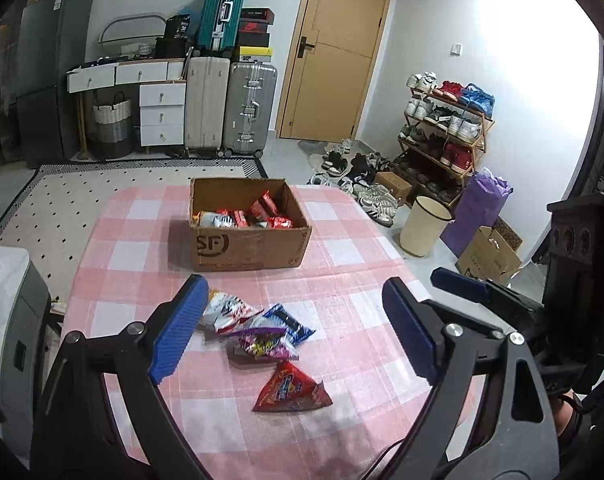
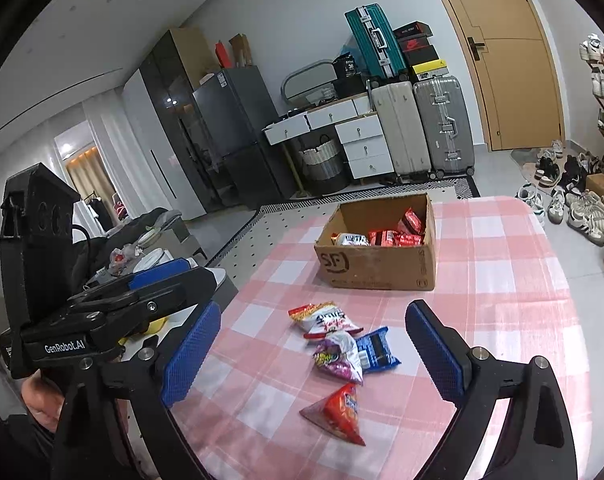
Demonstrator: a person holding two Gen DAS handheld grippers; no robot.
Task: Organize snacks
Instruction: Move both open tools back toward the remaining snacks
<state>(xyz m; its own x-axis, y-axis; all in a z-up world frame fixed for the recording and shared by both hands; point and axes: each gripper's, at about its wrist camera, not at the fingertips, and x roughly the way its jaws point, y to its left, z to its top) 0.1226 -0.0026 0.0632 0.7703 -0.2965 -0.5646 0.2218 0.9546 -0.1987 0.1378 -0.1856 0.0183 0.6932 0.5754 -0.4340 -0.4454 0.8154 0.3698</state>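
Both grippers hang above the near edge of the table, left gripper and right gripper each spread wide, nothing between the fingers. Below me lie four loose snacks: a red triangular pack nearest, a purple pack touching a blue pack, then a white-and-red bag. I judge I'm between pickups; next I need to drop onto one pack and carry it to the cardboard box, already part-filled toward the far edge. Pink checked cloth, suitcases, door, shoe rack beyond.
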